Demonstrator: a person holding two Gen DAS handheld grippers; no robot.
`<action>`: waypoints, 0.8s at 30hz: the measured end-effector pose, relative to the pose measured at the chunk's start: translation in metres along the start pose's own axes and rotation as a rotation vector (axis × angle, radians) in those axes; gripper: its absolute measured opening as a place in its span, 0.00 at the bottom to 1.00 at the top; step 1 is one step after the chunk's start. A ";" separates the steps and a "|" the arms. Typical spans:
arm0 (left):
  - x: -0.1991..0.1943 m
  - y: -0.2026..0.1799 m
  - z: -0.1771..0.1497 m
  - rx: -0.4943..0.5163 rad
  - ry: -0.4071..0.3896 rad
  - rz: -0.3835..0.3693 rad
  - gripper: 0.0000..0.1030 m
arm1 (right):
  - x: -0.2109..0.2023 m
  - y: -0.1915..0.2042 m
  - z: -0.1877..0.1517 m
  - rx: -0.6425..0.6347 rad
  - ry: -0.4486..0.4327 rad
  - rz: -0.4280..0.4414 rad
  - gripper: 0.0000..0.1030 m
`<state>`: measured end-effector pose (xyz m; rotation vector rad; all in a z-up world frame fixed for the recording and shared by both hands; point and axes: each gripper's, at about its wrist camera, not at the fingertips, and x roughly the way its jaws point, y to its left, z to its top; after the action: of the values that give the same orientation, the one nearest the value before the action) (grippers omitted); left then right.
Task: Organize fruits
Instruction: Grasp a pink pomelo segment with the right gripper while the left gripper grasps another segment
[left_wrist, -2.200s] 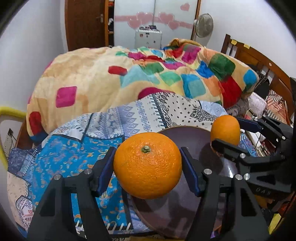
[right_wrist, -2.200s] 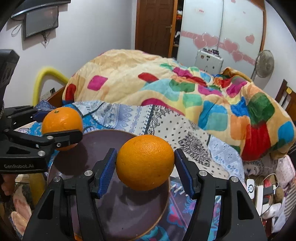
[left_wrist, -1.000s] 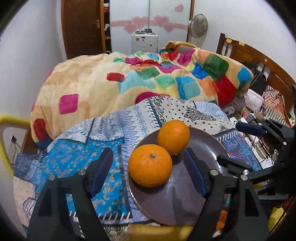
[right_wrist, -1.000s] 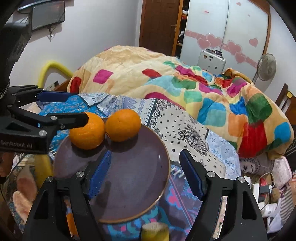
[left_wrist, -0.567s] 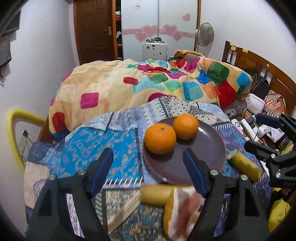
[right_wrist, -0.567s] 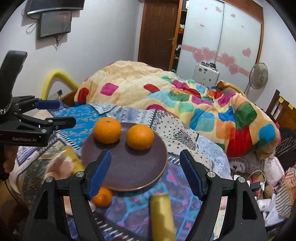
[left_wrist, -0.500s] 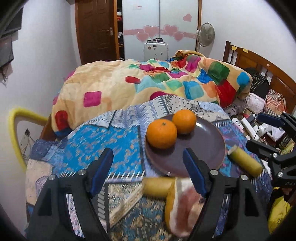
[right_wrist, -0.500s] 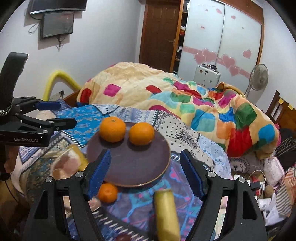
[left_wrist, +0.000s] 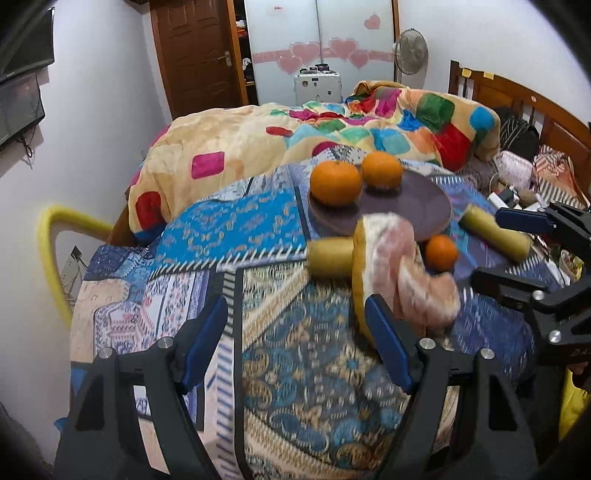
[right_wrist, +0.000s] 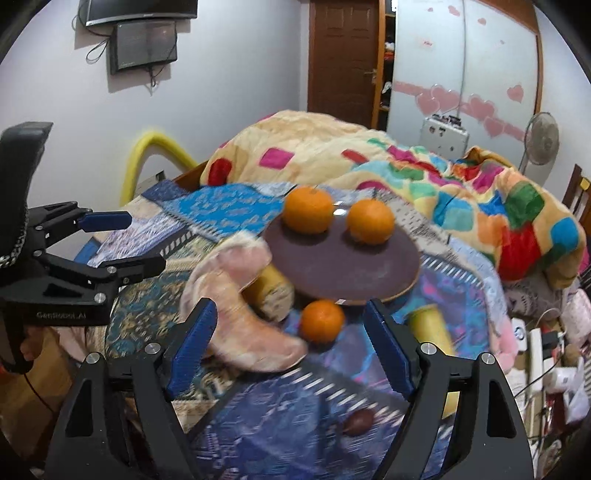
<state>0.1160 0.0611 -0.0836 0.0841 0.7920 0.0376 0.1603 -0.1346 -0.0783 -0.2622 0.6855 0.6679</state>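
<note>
Two oranges (right_wrist: 308, 215) (right_wrist: 371, 220) sit on the plate (right_wrist: 369, 280). My left tongs (left_wrist: 295, 347) and right tongs (right_wrist: 290, 345) are both spread, empty. Next I'd guess the small orange (right_wrist: 322, 320) beside the plate: right tongs drop, straddle, pinch.

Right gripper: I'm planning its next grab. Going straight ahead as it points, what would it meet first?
Probably the small orange on the cloth, between the open right gripper fingers; the plate lies beyond.

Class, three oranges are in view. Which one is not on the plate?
The small orange lying on the patterned cloth just in front of the brown plate; the other two oranges sit on the plate.
</note>
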 end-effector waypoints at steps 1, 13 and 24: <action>-0.001 0.000 -0.005 0.002 0.003 -0.005 0.74 | 0.004 0.003 -0.003 0.003 0.008 0.011 0.77; 0.003 0.011 -0.026 -0.031 0.010 -0.061 0.68 | 0.041 0.025 -0.012 0.016 0.079 0.045 0.77; 0.012 0.010 -0.024 -0.014 0.003 -0.127 0.68 | 0.042 0.035 -0.009 0.015 0.086 0.082 0.43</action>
<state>0.1066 0.0729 -0.1080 0.0204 0.7985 -0.0770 0.1575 -0.0914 -0.1131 -0.2510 0.7861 0.7326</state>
